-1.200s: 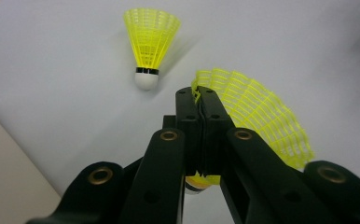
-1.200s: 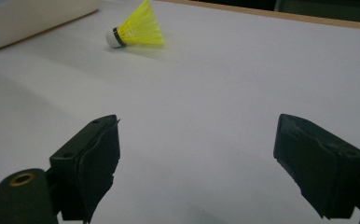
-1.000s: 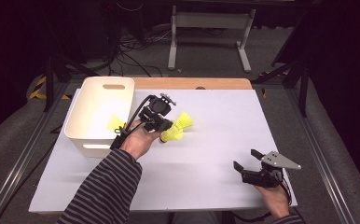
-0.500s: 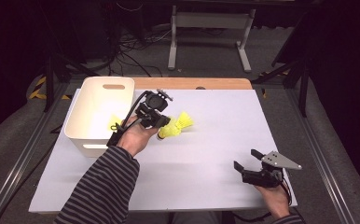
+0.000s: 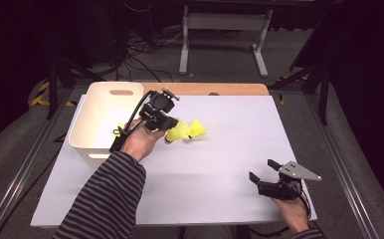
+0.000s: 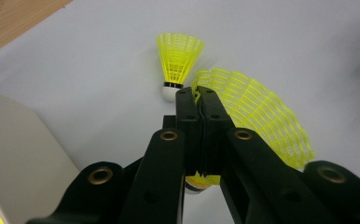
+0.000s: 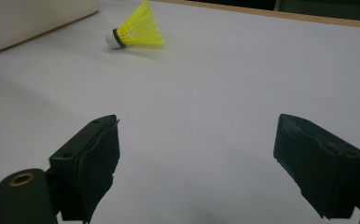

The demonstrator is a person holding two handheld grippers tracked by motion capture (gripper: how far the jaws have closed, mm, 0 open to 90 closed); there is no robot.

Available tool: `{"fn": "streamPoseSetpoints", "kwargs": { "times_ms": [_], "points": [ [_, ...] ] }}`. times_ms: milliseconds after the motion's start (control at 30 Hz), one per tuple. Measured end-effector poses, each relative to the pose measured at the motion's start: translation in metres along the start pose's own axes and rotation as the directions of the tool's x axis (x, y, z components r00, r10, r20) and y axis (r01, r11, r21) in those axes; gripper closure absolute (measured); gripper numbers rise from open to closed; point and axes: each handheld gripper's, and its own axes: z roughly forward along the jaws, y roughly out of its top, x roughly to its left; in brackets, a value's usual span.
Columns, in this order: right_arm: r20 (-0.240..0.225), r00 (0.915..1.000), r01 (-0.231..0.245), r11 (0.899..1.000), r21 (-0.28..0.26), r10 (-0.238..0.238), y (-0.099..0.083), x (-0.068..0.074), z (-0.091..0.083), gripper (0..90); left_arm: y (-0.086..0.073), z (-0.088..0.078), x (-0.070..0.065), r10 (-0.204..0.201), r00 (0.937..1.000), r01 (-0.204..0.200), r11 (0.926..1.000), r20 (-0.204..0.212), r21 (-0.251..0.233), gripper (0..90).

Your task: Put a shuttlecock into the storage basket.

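The left tool (image 5: 166, 121) is clamped shut on the skirt of a yellow shuttlecock (image 6: 257, 112) and has carried it a little nearer the white bin (image 5: 83, 130) at the desk's far left corner, compared with a second ago. That suggests the drop into the bin comes next. A second shuttlecock (image 5: 196, 129) lies on the desk (image 5: 230, 164) just beside it, waiting. The right tool (image 5: 262, 171) rests near the desk's near right corner, jaws wide apart and holding nothing.

Open white table (image 5: 220, 174) stretches between both hands; the white bin (image 5: 88, 139) walls off the left; a loose shuttlecock (image 5: 196, 130) lies mid-table.
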Motion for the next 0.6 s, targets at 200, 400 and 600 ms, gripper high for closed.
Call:
{"fn": "streamPoseSetpoints", "kwargs": {
  "times_ms": [200, 400, 600],
  "points": [
    [0.000, 1.0000, -0.001, 1.000, -0.001, 0.001, 0.000, 0.000, 0.000, 14.6, 0.002, -0.005, 0.003, -0.006, 1.0000, 0.006, 1.0000, -0.006, -0.007, 88.9],
    [-0.002, 1.0000, -0.003, 1.000, -0.004, 0.003, 0.000, -0.001, 0.000, 14.6, 0.003, -0.011, 0.009, -0.017, 0.9998, 0.017, 0.9997, -0.014, -0.015, 88.9],
    [-0.001, 1.0000, 0.000, 1.000, 0.000, 0.000, 0.000, 0.000, 0.000, 14.6, 0.002, -0.014, 0.015, -0.034, 0.9992, 0.033, 0.9993, -0.023, -0.020, 88.9]
  ]
}}
